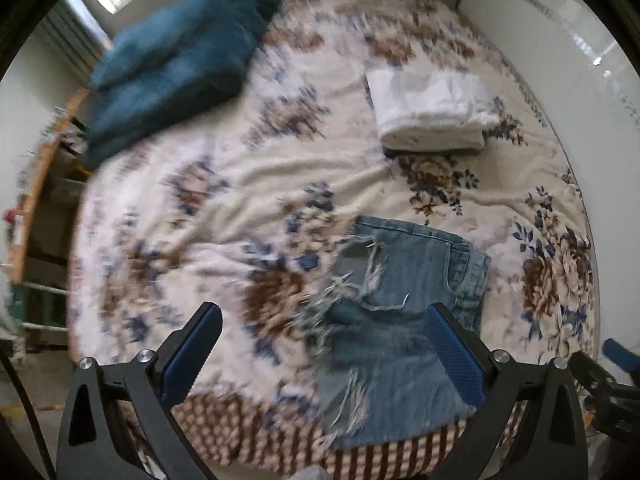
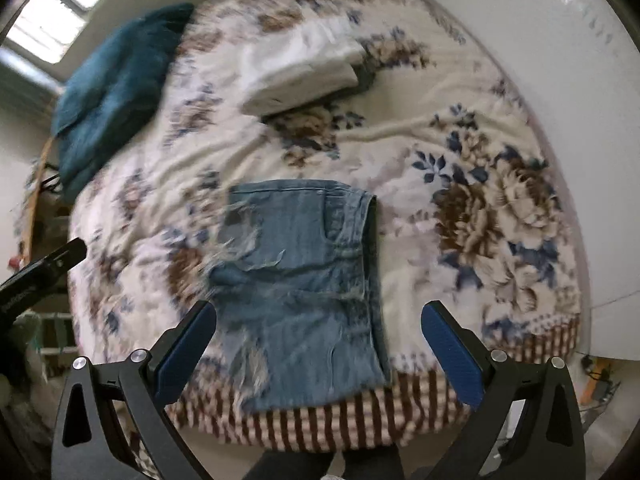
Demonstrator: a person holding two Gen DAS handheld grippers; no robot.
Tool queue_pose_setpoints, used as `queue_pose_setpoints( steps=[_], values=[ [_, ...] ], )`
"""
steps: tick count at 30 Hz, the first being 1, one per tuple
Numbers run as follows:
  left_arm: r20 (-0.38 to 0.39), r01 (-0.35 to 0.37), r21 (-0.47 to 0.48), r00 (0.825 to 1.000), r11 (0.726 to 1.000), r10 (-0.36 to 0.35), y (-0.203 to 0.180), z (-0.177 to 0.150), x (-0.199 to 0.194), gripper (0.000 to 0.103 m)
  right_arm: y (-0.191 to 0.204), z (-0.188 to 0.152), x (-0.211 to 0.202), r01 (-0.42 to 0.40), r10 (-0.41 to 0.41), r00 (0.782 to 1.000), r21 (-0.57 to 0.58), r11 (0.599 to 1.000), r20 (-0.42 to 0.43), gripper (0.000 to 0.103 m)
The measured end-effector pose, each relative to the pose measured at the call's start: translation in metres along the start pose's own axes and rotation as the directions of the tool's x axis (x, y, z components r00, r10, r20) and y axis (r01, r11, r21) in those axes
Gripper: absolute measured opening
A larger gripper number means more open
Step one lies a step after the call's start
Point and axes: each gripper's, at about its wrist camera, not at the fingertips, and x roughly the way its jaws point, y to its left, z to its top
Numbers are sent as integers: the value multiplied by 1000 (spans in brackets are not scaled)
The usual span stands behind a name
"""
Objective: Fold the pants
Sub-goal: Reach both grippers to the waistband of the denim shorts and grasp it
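A pair of ripped blue jeans (image 1: 404, 304) lies folded into a compact rectangle near the front edge of a floral bed (image 1: 248, 184). It also shows in the right wrist view (image 2: 304, 292). My left gripper (image 1: 320, 320) is open and empty, above the bed's front edge, with the jeans under its right finger. My right gripper (image 2: 316, 316) is open and empty, hovering over the near end of the jeans. The right gripper's edge shows at the far right of the left view (image 1: 616, 372); the left gripper's edge shows at the left of the right view (image 2: 40, 276).
A stack of folded white clothes (image 1: 428, 112) lies farther back on the bed, also in the right wrist view (image 2: 300, 68). Teal pillows (image 1: 176, 68) sit at the back left. A white wall (image 1: 560, 40) runs along the bed's right side. A wooden shelf (image 1: 36, 200) stands left.
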Motion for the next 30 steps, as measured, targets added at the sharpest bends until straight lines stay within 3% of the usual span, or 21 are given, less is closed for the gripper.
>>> queue_pose_setpoints(
  steps=[3,7,10,15,16,18,19,20,24,26,28,30],
  values=[
    [-95,61,-9,994,998,-62,0,35,82,97,-13,37,74,0,1,998,35,999,-56,103],
    [-193,130,13,973,991,-125,-14,64,183,78,-34,83,176,4,6,991,75,997,-137,100],
    [-257,187,27,951,982,-174,-30,79,249,77,-55,103,239,-8,27,984,111,994,-178,90],
    [-352,252,63,911,966,-215,-58,83,319,77,-85,115,323,-73,127,950,194,978,-284,62],
    [-369,261,75,904,962,-216,-64,81,328,74,-88,114,332,-75,133,945,200,977,-297,59],
    [-355,255,96,912,962,-207,-73,77,335,56,-90,114,337,-120,176,946,212,970,-273,36],
    [-342,251,102,918,963,-203,-76,75,335,38,-89,114,335,-116,168,950,205,972,-262,31],
    [-331,258,95,919,961,-214,-77,75,333,18,-86,116,329,-129,174,957,196,972,-231,16],
    [-280,273,22,925,962,-257,-74,78,325,12,-76,127,304,-144,164,977,147,979,-135,15],
    [-266,262,5,931,965,-251,-74,79,327,12,-79,134,314,-141,165,971,142,980,-171,15],
    [-281,264,-1,926,964,-254,-77,77,330,15,-78,136,328,-119,144,962,117,986,-234,17],
    [-280,256,14,929,967,-242,-81,76,327,17,-74,138,332,-114,130,949,71,991,-286,25]
  ],
)
